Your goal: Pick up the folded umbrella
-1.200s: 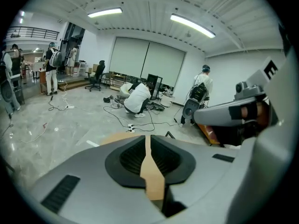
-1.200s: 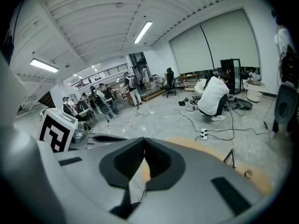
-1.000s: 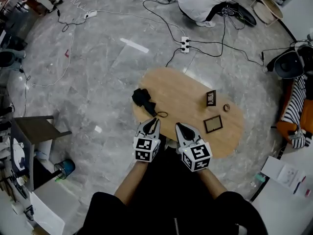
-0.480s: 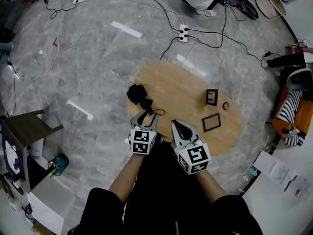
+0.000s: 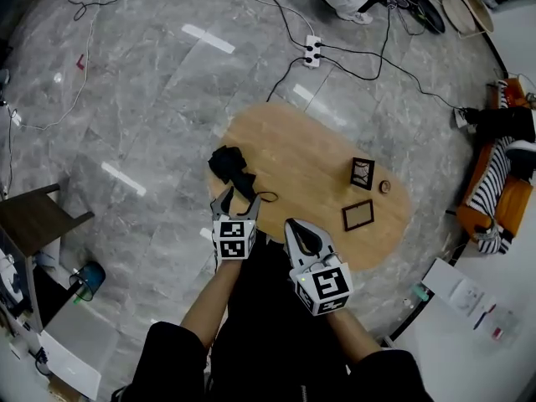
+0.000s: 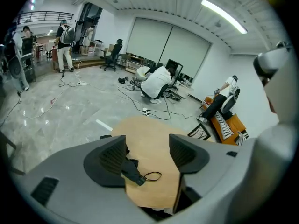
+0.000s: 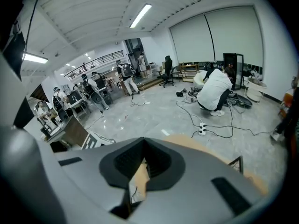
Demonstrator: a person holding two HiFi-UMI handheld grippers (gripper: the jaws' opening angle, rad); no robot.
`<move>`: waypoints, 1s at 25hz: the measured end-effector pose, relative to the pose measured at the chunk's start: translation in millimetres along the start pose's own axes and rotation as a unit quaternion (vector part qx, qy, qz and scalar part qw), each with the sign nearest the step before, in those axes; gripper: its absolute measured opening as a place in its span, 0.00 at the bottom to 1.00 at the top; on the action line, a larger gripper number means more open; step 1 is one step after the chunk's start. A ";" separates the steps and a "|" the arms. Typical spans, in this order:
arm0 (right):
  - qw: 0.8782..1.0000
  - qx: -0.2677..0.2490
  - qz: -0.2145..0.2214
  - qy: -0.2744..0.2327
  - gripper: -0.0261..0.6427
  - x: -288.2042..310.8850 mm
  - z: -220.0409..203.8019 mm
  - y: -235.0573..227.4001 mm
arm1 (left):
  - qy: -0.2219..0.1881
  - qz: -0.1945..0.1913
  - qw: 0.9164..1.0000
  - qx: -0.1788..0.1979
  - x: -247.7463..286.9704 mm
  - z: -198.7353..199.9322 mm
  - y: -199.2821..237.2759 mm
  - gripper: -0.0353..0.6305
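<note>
The left gripper (image 5: 228,205) hangs over the near-left edge of the counter (image 5: 301,153). Its jaws have just been opening and stand spread wide, with nothing pinched between them. The folded umbrella (image 5: 233,167) lies right at the counter's left edge, a dark bundle with its handle end pointing toward the near edge and its strap loop (image 5: 266,197) trailing off the handle.

In the left gripper view the umbrella (image 6: 132,171) sits hard against the left jaw rather than in the middle of the gap. That is the worry. A close from this line would likely catch only the handle tip or the thin strap, and the bundle would swing or slip free on the lift.

A second risk comes from its place at the edge. A jaw landing on top of it could shove it sideways off the counter to the floor. Loose fabric may also squash and give a soft, unsure hold.

The right gripper (image 5: 295,229) waits at the near edge with its jaws pressed together and holds nothing. The two picture frames (image 5: 358,215) stand well apart from the action.
</note>
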State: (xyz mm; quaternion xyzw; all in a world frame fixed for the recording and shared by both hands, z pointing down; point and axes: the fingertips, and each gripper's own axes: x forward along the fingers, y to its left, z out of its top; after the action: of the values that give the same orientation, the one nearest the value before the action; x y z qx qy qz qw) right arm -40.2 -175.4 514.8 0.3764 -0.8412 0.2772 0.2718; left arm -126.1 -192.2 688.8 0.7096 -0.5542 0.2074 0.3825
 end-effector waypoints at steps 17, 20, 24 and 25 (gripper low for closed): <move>1.000 0.000 -0.005 0.030 0.06 27.9 -13.8 -4.1 | 0.059 0.059 0.982 -0.171 54.9 -63.8 59.7 0.50; 0.999 0.002 -0.009 0.030 0.06 27.7 -17.7 -7.3 | 0.063 0.072 0.971 -0.217 64.0 -74.2 70.7 0.51; 0.999 0.015 -0.016 0.036 0.06 27.9 -23.5 -11.3 | 0.064 0.091 0.961 -0.254 75.1 -83.4 82.8 0.51; 0.999 0.016 -0.016 0.037 0.06 28.8 -24.8 -11.7 | 0.064 0.095 0.959 -0.260 78.0 -84.9 84.9 0.51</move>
State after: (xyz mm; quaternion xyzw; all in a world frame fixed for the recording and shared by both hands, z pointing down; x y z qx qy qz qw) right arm -41.2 -179.3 554.3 0.3838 -0.8197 0.3000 0.3014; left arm -172.0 -183.4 824.2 0.5151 -0.6284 0.1365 0.5667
